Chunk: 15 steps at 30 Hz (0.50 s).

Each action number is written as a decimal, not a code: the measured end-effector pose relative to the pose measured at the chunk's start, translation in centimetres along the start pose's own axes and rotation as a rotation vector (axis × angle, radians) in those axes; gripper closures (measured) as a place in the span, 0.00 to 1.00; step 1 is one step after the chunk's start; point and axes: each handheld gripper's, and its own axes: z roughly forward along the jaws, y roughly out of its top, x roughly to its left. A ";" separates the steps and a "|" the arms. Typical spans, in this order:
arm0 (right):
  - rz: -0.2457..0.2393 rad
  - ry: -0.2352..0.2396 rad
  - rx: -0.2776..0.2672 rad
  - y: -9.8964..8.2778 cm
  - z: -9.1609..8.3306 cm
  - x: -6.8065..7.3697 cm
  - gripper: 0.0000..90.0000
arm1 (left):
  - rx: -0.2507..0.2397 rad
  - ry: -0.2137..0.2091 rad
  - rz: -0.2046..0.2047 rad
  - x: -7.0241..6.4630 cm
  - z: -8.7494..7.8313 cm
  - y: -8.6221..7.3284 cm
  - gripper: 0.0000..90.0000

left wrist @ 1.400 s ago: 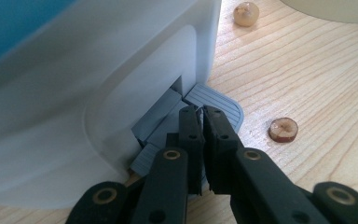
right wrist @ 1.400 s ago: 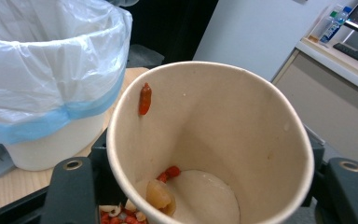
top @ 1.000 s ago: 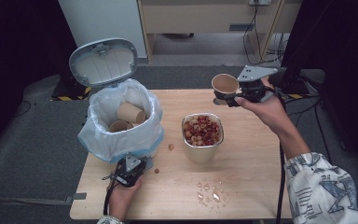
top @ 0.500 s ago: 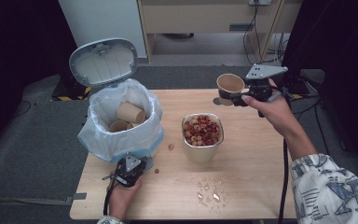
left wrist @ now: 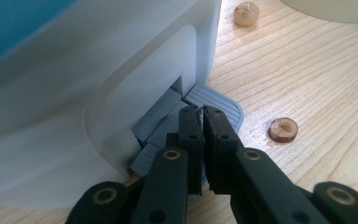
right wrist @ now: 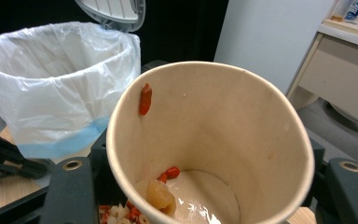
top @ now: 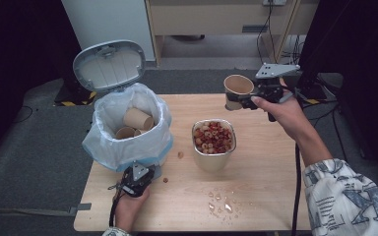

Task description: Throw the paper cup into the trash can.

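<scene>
The bin (top: 128,130) stands on the table (top: 266,196) at centre left; the bowl (top: 213,145) stands right of it; cups (top: 137,119) lie inside the bin.

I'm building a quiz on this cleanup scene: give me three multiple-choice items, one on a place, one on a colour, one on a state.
1. Where do the left gripper's tips rest?
A. On the bin's grey pedal
B. In the metal tub
C. On the bin lid

2. What colour is the bin liner?
A. Black
B. White with a blue edge
C. Green

3. How is the paper cup?
A. Lying crushed on the table
B. Inside the bin
C. Held in the right gripper above the table

Key: 1 A, the shut jaws press the pedal; 2 B, seen around the rim; 3 C, jaws clasp it, a few bits left inside.
</scene>
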 end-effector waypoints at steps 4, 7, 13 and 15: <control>0.008 0.003 -0.001 0.4 0.3 0.3 0.37 | 0.001 0.000 0.000 0.0 0.0 0.0 0.94; 0.017 0.016 0.002 1.0 0.8 0.8 0.37 | 0.000 0.001 -0.001 0.0 0.0 0.0 0.94; 0.010 0.040 -0.005 2.3 1.9 1.8 0.37 | 0.000 0.001 0.000 0.0 0.0 0.0 0.94; 0.011 0.046 -0.008 2.5 2.1 2.1 0.37 | 0.000 0.001 0.001 0.0 0.0 0.0 0.94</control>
